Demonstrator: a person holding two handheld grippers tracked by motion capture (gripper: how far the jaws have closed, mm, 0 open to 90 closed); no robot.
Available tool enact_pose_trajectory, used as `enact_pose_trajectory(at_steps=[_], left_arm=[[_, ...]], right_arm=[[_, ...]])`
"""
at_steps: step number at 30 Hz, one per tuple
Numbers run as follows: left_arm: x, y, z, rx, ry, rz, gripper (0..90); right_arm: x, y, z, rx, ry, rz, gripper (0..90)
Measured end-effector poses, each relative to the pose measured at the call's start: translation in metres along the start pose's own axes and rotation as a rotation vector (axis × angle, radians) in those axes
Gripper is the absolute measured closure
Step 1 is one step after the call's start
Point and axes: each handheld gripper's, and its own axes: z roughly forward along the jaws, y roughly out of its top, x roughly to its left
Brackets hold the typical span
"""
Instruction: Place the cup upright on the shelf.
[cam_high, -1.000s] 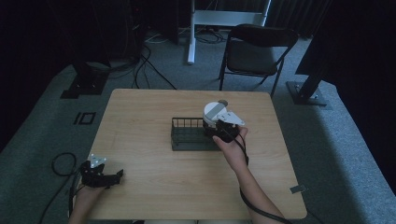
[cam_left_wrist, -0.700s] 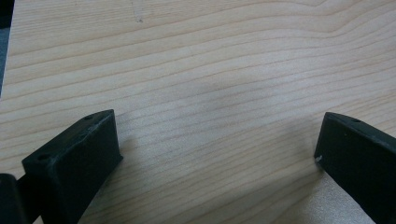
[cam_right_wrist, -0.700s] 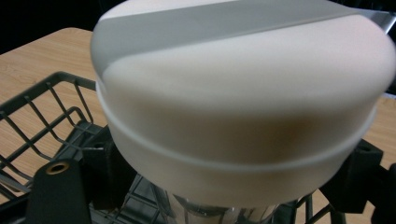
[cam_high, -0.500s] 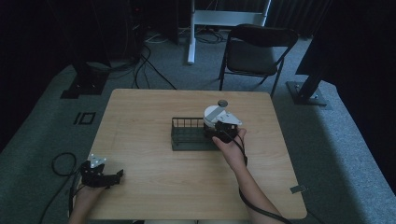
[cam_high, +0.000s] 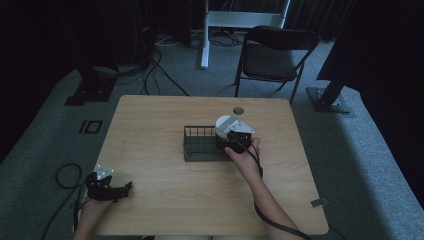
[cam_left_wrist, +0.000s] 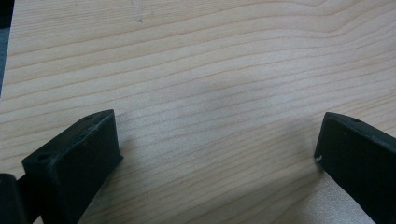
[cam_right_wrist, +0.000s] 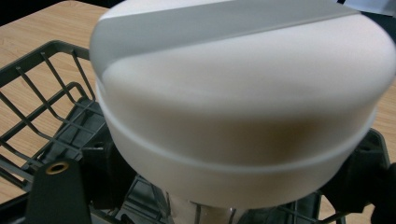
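Spanning the scene, the pale wooden table (cam_high: 165, 200) carries a dark wire rack basket (cam_high: 199, 145) near its centre, with a black folding chair (cam_high: 272, 55) beyond the far edge. At the basket's right end I hold my right gripper (cam_high: 229, 139), jaws clamped on either side of a round white plastic lid-like piece (cam_right_wrist: 243, 93) that sits just above the basket's wires. At the near left corner my left gripper (cam_high: 122, 188) rests low over bare wood, jaws spread wide around nothing. A small dark round disc (cam_high: 238, 110) lies on the table just beyond the basket.
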Motion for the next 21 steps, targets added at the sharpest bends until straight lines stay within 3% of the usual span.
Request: enact_pose_trajectory(at_steps=[17, 21], left_arm=[[0.0000, 0.0000, 0.0000, 0.000, 0.000, 0.000, 0.2], [0.0000, 0.0000, 0.0000, 0.000, 0.000, 0.000, 0.2]], right_arm=[[-0.0045, -0.0058, -0.0034, -0.019, 0.027, 0.004, 18.0], [-0.0029, -0.0073, -0.0043, -0.018, 0.036, -0.002, 12.9]])
